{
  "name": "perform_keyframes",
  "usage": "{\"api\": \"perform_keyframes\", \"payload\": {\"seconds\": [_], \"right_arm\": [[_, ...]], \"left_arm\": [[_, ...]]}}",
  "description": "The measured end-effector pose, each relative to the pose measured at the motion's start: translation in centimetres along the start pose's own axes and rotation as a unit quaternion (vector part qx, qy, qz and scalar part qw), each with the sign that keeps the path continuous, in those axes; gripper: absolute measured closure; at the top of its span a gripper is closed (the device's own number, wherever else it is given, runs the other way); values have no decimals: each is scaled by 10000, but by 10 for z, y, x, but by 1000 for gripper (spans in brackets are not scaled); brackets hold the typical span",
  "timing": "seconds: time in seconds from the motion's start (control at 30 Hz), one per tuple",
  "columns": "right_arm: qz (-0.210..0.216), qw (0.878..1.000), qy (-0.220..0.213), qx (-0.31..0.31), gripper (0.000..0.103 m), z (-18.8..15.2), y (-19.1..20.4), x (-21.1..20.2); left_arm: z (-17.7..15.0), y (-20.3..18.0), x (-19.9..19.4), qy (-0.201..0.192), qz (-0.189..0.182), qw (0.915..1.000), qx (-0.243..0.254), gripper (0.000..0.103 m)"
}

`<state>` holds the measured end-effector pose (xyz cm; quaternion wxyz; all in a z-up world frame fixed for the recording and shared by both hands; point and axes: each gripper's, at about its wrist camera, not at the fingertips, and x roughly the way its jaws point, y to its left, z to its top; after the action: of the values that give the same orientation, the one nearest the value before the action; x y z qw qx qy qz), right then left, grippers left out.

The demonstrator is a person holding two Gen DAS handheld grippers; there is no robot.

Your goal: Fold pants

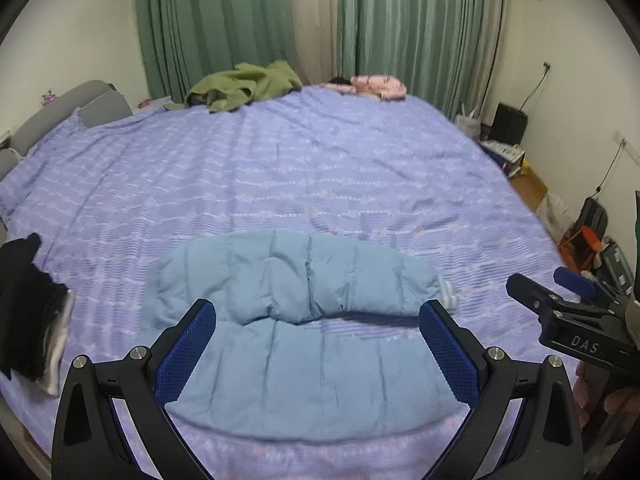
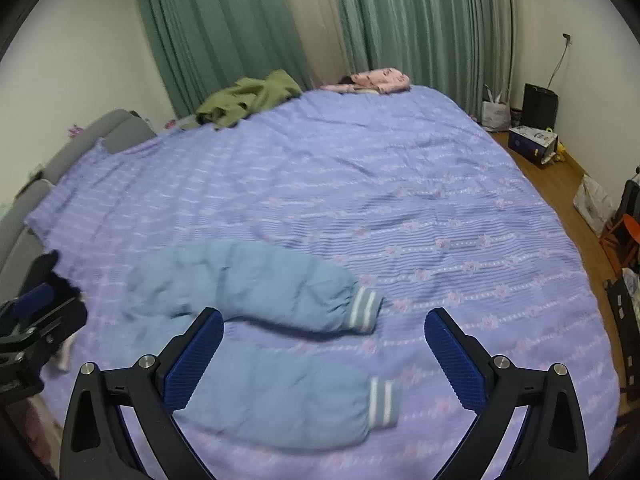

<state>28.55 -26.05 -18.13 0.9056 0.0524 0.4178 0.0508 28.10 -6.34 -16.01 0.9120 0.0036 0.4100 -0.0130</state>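
Light blue padded pants (image 1: 304, 320) lie spread on the purple bedspread (image 1: 320, 168), legs running to the right with striped cuffs (image 2: 364, 312). The two legs lie apart, one nearer and one farther (image 2: 248, 280). My left gripper (image 1: 316, 344) is open and empty, hovering over the near leg. My right gripper (image 2: 324, 356) is open and empty above the near leg's cuff end (image 2: 380, 400). The right gripper also shows at the right edge of the left wrist view (image 1: 568, 308), and the left gripper at the left edge of the right wrist view (image 2: 36, 320).
A black and white garment (image 1: 32, 312) lies at the bed's left edge. A green garment (image 1: 244, 88) and a pink one (image 1: 376, 86) lie at the far side by green curtains (image 1: 224, 20). Bags and boxes (image 2: 536, 144) stand on the wooden floor at right.
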Motion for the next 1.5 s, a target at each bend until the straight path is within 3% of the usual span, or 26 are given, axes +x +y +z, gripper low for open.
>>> {"api": "perform_keyframes", "payload": {"seconds": [0.17,0.27,0.37,0.43,0.63,0.7,0.83,0.9,1.07,1.13,1.2,1.27,1.37,1.43,1.5], "right_arm": [[-6,9992,353,203,9,2,-23,78],[151,9963,667,525,20,-1,-43,123],[203,9887,1090,1008,33,-9,-63,165],[259,9826,1327,1275,36,-15,-71,188],[363,9787,1556,1287,36,-27,-68,219],[455,9792,1568,1208,54,-25,-61,223],[270,9853,1562,637,74,-20,-44,220],[65,9913,1286,267,82,-8,-37,206],[-711,9944,419,-666,83,34,-25,182],[-941,9892,512,-1001,80,39,-21,194],[-1079,9839,909,-1101,68,39,-23,213],[-1241,9820,982,-1033,58,34,-33,210],[-1480,9860,556,-530,33,33,-50,173],[-1489,9886,208,-44,31,31,-62,138],[-1174,9923,83,387,31,17,-71,102]], "left_arm": [[0,-12,67,384,58,9992,59,0],[-6,-15,98,672,18,9977,-17,0],[-10,-19,119,859,-14,9962,-120,0],[-14,-21,126,890,6,9960,-108,0],[-16,-23,148,971,140,9952,21,0],[-16,-21,154,1036,163,9945,-5,0],[-16,-18,155,1069,167,9941,-109,0],[-16,-17,150,1013,203,9946,-82,0],[-16,-15,144,867,347,9956,-14,0],[-16,-14,144,918,384,9950,-63,0],[-17,-11,141,918,446,9948,-72,0],[-18,-8,135,876,540,9947,-10,0],[-20,2,121,788,617,9950,58,0],[-25,12,106,691,602,9958,-9,0],[-33,21,92,662,612,9959,-30,0]]}}
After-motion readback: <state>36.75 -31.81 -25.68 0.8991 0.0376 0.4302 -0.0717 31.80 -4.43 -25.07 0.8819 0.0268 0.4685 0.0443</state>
